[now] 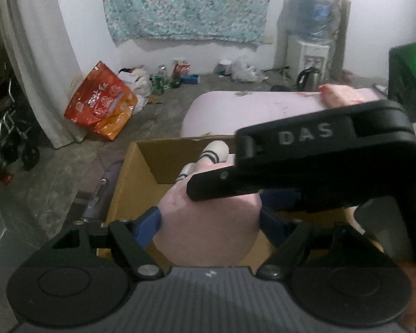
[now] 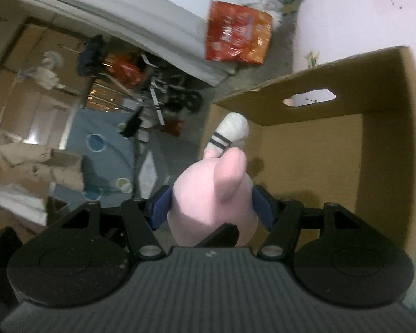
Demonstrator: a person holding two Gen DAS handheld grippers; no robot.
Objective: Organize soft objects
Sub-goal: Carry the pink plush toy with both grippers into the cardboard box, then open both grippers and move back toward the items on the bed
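Left gripper (image 1: pixel 209 223) angled down, blue pads clamped on pink plush toy (image 1: pixel 208 222) above open cardboard box (image 1: pixel 130 177). Right gripper (image 2: pixel 212 208) tilted down, also squeezing toy; in left view its black body crosses overhead, lettered "DAS". Toy's long axis runs away from both cameras, striped white foot (image 2: pixel 231 131) farthest, over box wall.

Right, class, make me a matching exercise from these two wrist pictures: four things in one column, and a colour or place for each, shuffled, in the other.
Things:
1. pink plush toy
2. cardboard box
3. snack bag
4. patterned cloth

Descriptions:
A. hanging on the wall
B. red and orange, on the floor
C. between blue gripper pads
D. brown, open-topped, with a handle hole

Pairs: 1-C, 2-D, 3-B, 4-A
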